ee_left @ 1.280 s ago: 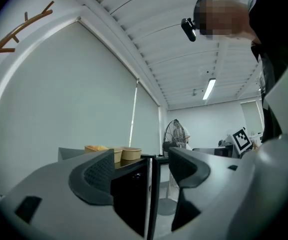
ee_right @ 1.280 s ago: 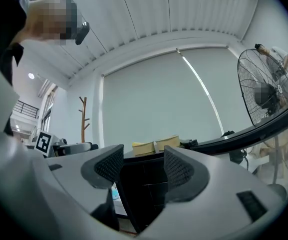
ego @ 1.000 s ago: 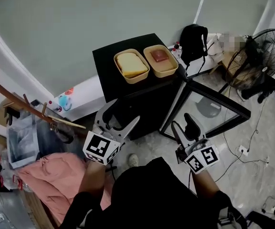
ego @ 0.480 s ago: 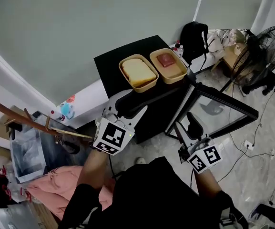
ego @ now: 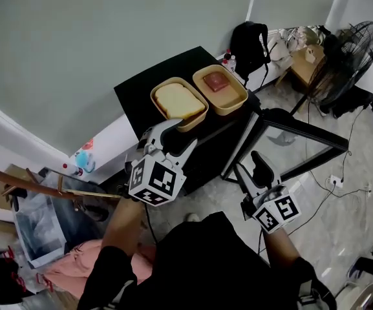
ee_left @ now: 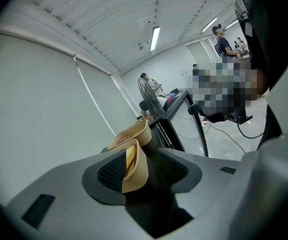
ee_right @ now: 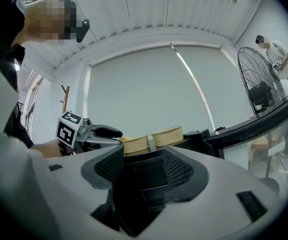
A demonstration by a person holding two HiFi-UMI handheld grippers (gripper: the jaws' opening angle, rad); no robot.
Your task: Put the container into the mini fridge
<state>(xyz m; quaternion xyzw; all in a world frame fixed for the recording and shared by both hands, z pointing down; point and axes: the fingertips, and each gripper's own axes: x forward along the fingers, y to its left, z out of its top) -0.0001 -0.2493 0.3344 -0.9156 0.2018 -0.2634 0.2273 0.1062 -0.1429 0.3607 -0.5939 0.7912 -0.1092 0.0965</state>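
Two tan containers stand on top of the black mini fridge [ego: 138, 89]. One holds a yellow slab [ego: 178, 102], the other [ego: 220, 89] something red. The fridge's glass door [ego: 302, 131] hangs open to the right. My left gripper [ego: 173, 141] is at the yellow container's near corner. In the left gripper view that container's rim [ee_left: 138, 159] sits between the pads of the left gripper [ee_left: 143, 173]. Its jaws have just been closing, and a gap still shows beside the right pad. My right gripper [ego: 249, 166] hangs open and empty before the fridge front, with both containers [ee_right: 136, 144] beyond it [ee_right: 144, 169].
A black backpack [ego: 247, 41] leans behind the fridge, and a floor fan [ego: 351, 50] stands at the right. A wooden rack [ego: 18, 183] and pink cloth [ego: 70, 270] are on the left. Cables [ego: 331, 186] lie on the floor.
My left gripper has moved up toward the yellow container, rolled, and narrowed its jaws round the rim. The right gripper has crept a little toward the fridge.
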